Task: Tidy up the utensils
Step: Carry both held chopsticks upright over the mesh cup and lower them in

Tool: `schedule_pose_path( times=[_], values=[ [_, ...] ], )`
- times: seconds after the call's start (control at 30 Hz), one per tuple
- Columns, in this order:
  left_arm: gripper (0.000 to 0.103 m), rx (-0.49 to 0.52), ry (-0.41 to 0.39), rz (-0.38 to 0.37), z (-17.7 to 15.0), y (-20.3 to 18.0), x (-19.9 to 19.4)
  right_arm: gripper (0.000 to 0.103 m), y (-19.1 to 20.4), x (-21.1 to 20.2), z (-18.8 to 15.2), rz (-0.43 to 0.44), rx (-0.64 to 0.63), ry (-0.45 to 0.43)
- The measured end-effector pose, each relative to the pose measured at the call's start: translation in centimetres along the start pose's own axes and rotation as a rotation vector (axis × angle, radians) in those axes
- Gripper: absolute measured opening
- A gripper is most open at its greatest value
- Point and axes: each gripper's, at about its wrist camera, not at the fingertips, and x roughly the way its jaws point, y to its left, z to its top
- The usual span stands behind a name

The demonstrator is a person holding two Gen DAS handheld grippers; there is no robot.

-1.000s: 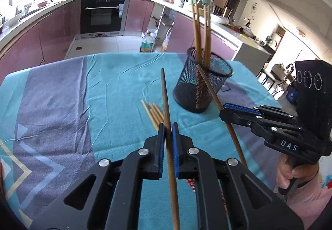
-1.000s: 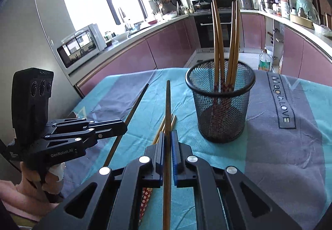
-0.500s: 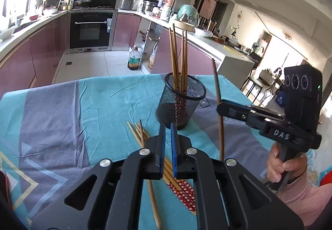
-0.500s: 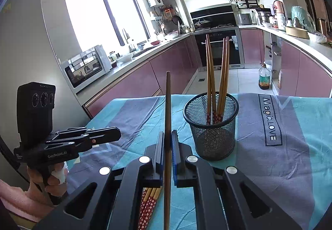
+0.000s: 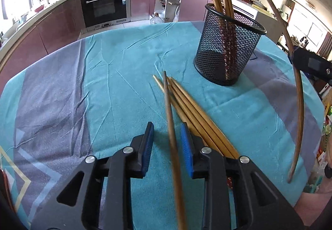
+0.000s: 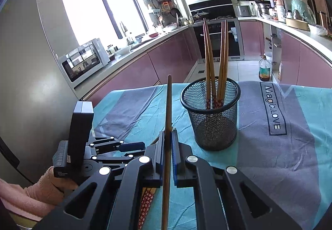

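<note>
The handle ends of the loose chopsticks slide out of sight under the left tongs, and in the right wrist view only their red patterned ends peek out beneath the right tongs. How many lie in that bundle is hard to count. The dark chopstick blurs as it runs toward the lens between the left blue pads, and its near end is cut off at the bottom edge.

The mesh cup is our landmark, standing upright on the teal and grey cloth of the counter. Four chopsticks stand inside it, leaning against its rim. The grey stripe with "Magic.LOVE" lies just right of the cup in the right wrist view. Behind the cup sit the oven and a bottle on the floor (well beyond the counter edge).

Left tongs: spread apart, pads on either side of the dark chopstick, gap showing on both sides. The bundle lies flat on the cloth in front of the cup, near its base, fanning toward it.

Right tongs: pressed together on a single chopstick, held nearly upright, just left of the cup and not inside it, its tip above the rim.
</note>
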Motion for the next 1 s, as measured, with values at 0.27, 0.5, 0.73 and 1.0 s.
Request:
schedule_pose_path(
  times=[0.27, 0.5, 0.73, 1.0],
  values=[
    [0.008, -0.021, -0.004, 0.020, 0.7, -0.3, 0.8, 0.005, 0.1, 0.4, 0.0, -0.003, -0.001, 0.010],
    [0.007, -0.069, -0.058, -0.056, 1.4, 0.5, -1.8, 0.005, -0.1, -0.5, 0.5, -0.011, -0.004, -0.020],
    [0.007, -0.074, -0.181, -0.176, 2.7, 0.6, -7.4, 0.005, 0.0, -1.9, 1.4, -0.011, -0.019, -0.074],
    [0.007, -0.060, -0.277, -0.297, 4.0, -0.1, -12.3, 0.005, 0.3, -3.4, 2.6, -0.007, -0.036, -0.130]
  ],
)
